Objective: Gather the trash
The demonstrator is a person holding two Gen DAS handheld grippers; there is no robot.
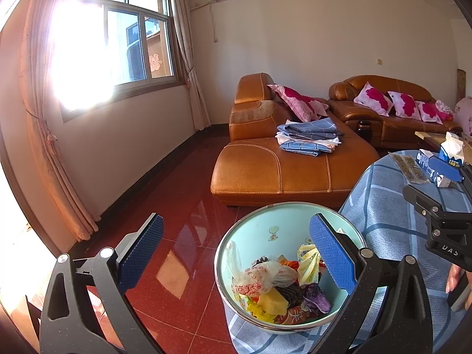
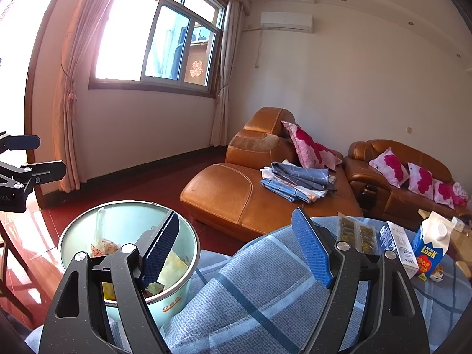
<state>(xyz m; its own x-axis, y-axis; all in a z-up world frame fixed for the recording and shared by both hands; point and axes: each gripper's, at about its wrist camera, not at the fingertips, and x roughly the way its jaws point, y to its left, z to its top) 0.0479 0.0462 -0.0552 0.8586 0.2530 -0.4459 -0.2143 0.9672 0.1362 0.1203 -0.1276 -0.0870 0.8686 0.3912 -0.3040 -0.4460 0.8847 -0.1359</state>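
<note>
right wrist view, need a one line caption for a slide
Open right gripper poised above a blue checked tablecloth, beside a trash-filled pale green bucket, with cartons still on the table.

left gripper (image 1: pixel 236 253) wide, empty | right gripper (image 2: pixel 236 246) wide, empty

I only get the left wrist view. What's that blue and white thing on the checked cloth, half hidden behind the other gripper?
Observer: The right wrist view shows it whole: an upright blue carton with a white cap, marked LOOK.
Operator: Is that other gripper holding anything?
Observer: No. The right gripper has its jaws open, with nothing between them.
Operator: I see the bin only from above. Anything on its outside?
Observer: Yes, the bin has orange lettering on its outer wall that reads "deer".
</note>
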